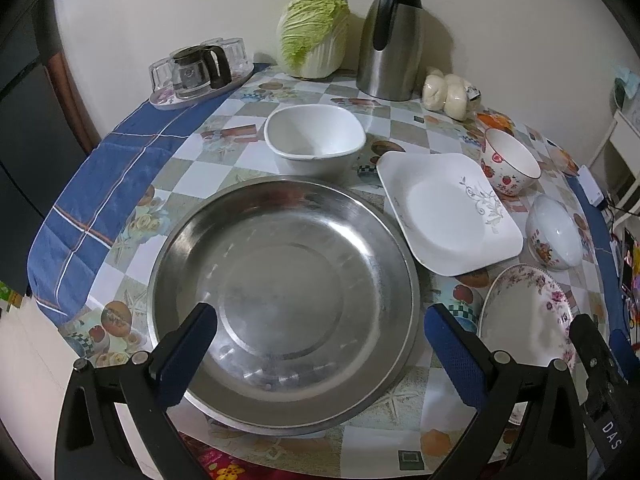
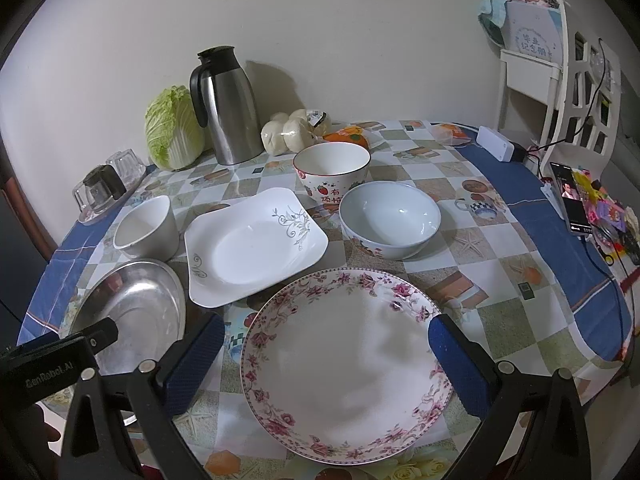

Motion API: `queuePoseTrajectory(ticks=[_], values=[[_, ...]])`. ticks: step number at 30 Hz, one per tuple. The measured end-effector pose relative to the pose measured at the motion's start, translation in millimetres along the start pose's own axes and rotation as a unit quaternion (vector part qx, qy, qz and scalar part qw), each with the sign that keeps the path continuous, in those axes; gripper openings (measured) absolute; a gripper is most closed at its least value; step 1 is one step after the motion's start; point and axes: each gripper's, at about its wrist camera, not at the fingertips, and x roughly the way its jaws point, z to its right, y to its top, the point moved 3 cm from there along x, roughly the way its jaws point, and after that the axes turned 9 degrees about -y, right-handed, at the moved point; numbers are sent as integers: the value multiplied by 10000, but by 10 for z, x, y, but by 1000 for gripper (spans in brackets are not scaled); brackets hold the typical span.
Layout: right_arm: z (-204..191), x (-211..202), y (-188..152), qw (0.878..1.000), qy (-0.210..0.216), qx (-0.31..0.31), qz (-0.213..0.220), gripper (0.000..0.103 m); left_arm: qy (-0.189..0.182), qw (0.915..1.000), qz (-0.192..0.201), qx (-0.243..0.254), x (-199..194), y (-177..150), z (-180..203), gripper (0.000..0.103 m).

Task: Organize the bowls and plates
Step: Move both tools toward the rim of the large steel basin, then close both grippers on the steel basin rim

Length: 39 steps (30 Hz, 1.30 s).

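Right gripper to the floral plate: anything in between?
Nothing visible. The open right gripper hangs right over the floral plate, its fingers either side; the square plate and bowls lie beyond.

Left wrist view close over steel basin (image 1: pixel 280 296), right over floral plate (image 2: pixel 344 364), both sharing the table's dishes
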Motion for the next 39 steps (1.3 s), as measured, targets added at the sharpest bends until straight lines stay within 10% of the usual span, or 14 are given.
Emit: queuePoseTrajectory(ticks=[11,24,36,39], values=[[-170,25,-20,9999,68,-84,-49,103,15,9999,-54,-91,33,24,-108,103],[-786,136,-159,9966,536,-532,-339,103,137,9864,-354,-1600,256,29,-1070,103],[-1215,430,-378,9873,903,-731,-1080,81,297,9762,-431,-2107,453,-28,-1526,102],[-1238,521,-414,9848,948,-660,-1301,71,244,9761,-581,-2078,548,-25,-1540,85]])
